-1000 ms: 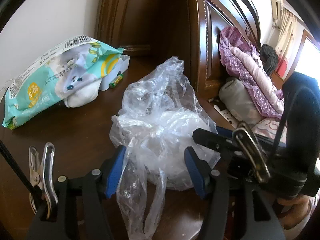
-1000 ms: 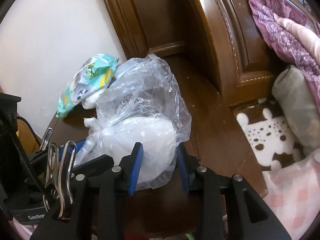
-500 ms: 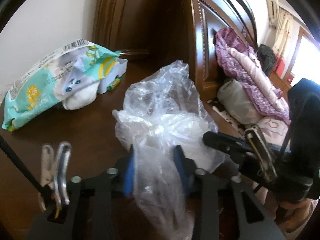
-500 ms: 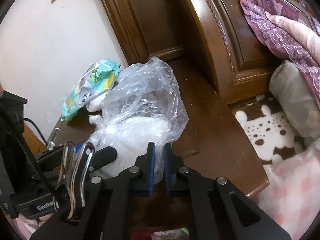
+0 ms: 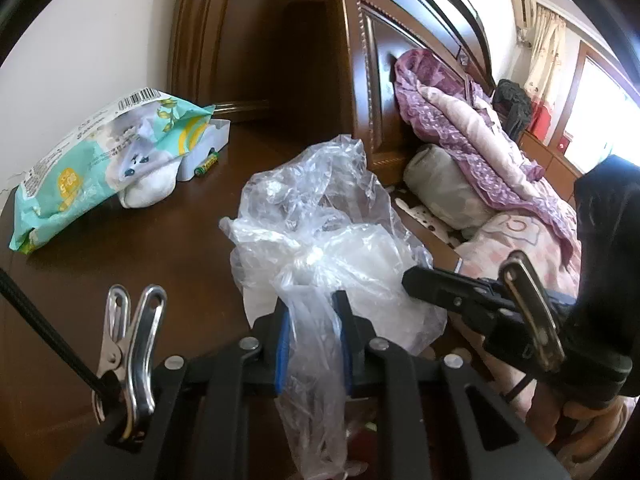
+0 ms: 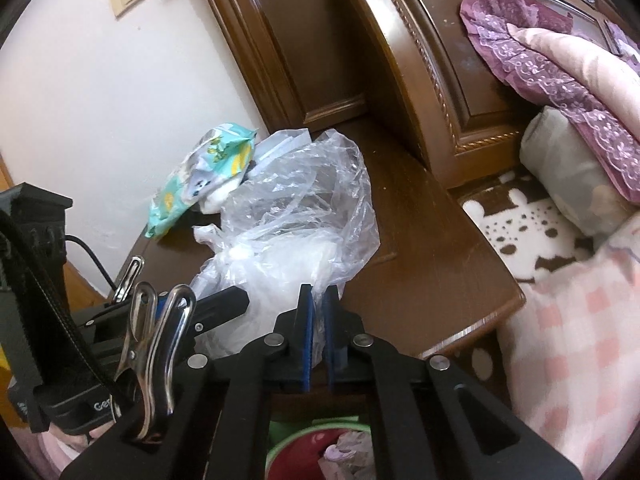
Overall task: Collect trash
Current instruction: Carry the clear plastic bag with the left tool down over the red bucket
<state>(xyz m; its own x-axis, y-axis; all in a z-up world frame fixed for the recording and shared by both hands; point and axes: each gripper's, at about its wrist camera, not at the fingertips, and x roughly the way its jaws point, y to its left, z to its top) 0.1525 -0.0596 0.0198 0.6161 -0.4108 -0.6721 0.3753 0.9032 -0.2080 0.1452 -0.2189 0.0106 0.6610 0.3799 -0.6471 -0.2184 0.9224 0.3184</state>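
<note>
A crumpled clear plastic bag [image 5: 320,220] with something white inside sits on the dark wooden nightstand [image 5: 152,256]. My left gripper [image 5: 314,320] is shut on the bag's near loose end, which hangs down between the blue pads. My right gripper [image 6: 318,312] is shut on the bag's [image 6: 296,216] right edge. The right gripper also shows at the right of the left wrist view [image 5: 412,280]. The bag is stretched between both grippers at the nightstand's front edge.
A teal wipes pack [image 5: 104,160] lies over a white cloth [image 5: 148,194] and a white box [image 5: 210,140] at back left, a small battery [image 5: 207,164] beside them. A carved headboard [image 5: 376,80], bedding [image 5: 472,148] and a pink checked blanket [image 6: 580,340] are to the right. A green bin [image 6: 320,452] stands below.
Both grippers closed on the bag: the left from wide open onto its loose end, the right onto its edge. The bag has been pulled slightly toward the nightstand's front edge.
</note>
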